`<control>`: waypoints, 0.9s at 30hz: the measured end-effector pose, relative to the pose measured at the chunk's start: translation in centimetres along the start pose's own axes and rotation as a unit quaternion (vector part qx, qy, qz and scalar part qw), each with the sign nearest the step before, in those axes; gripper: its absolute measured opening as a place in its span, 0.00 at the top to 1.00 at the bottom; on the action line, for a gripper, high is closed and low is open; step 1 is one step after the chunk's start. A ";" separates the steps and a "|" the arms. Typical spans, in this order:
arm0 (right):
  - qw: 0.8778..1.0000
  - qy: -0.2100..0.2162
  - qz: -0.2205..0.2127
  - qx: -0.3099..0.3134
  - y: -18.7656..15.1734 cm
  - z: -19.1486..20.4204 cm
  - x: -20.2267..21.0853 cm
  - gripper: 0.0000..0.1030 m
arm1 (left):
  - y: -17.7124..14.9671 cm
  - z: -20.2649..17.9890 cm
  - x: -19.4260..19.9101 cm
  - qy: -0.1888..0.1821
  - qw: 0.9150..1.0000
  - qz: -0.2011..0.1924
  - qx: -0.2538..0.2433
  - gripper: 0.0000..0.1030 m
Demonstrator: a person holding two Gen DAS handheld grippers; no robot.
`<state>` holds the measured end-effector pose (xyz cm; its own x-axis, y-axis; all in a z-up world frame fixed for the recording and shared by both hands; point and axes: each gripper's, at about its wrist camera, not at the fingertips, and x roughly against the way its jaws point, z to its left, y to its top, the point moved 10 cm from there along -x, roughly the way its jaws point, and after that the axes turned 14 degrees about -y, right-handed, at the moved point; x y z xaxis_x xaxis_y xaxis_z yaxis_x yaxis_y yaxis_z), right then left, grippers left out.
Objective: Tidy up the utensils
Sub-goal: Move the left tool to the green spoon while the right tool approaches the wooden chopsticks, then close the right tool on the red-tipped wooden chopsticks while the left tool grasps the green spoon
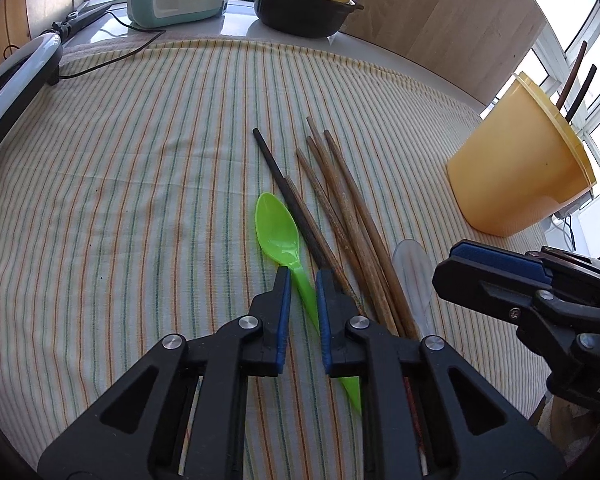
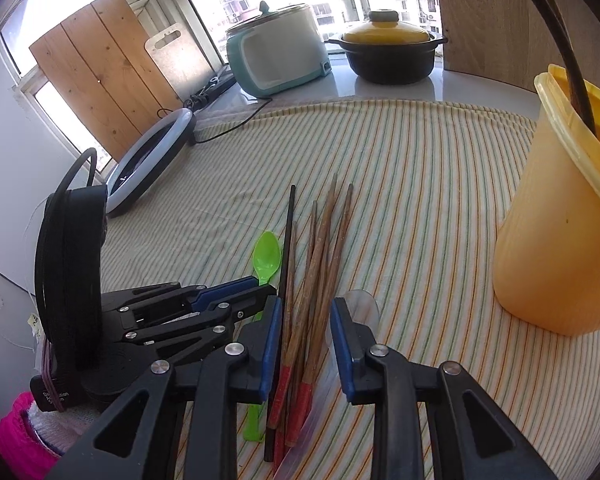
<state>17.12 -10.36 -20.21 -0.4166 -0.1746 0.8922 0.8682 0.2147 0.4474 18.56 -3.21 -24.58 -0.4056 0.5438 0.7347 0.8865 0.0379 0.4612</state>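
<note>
**Left hand-held gripper pinched on the green spoon, right one hanging over the chopsticks**

My left hand-held gripper (image 1: pixel 303 276) sits low on the surface, its blue pads drawn in to a narrow gap with the handle of the bright green plastic spoon (image 1: pixel 278 228) running between them; the pads look to be pressing on that handle. The spoon's bowl lies ahead of the fingertips, face up on the cloth, and its pointed handle end shows behind the pads.

My right hand-held gripper (image 2: pixel 305 306) stands partly apart, nothing between its pads. Below it lies the bundle of worn brown wooden chopsticks (image 2: pixel 320 264) with red-painted ends, fanned slightly at the far tips. A single thin black chopstick (image 2: pixel 288 248) lies just left of the bundle, between it and the green spoon. A clear, colourless plastic spoon (image 2: pixel 362 306) lies just right of the bundle, its bowl showing beside the right fingertip.

All of this rests on a cloth striped in green, orange and cream (image 1: pixel 140 184) that covers the surface. To the right stands a tall yellow-orange plastic tub (image 2: pixel 560 240), upright, with two dark sticks leaning out of it.

At the far edge, by the window, I see a pale teal electric cooker (image 2: pixel 276 52) and a black casserole pot with a yellow lid (image 2: pixel 388 46). A white ring light (image 2: pixel 152 160) lies at the left edge of the cloth.
</note>
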 end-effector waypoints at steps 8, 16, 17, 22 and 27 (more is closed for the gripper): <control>1.000 -0.007 0.023 0.012 0.9 0.9 -2.0 0.80 | -0.1 0.8 0.7 0.015 1.000 -0.003 -0.008 0.89; 0.998 -0.022 0.052 0.005 1.9 0.6 -5.0 0.84 | -0.3 2.1 1.8 0.029 0.999 -0.004 -0.014 0.89; 0.998 -0.020 0.053 0.001 2.1 0.6 -5.2 0.85 | -0.3 2.3 2.0 0.031 0.999 -0.005 -0.012 0.89; 0.997 -0.014 0.068 -0.011 2.3 0.5 -6.0 0.85 | -0.1 3.4 2.6 0.033 0.999 -0.004 -0.002 0.89; 0.997 -0.037 0.064 0.015 2.4 1.0 -6.1 0.88 | -0.1 3.6 2.6 0.030 1.000 -0.002 0.000 0.89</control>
<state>21.48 -7.78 -24.52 -0.3225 -0.0721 0.9438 0.9078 0.2588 0.3299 18.27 1.23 -24.50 -0.4223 0.4930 0.7607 0.8844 0.0402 0.4650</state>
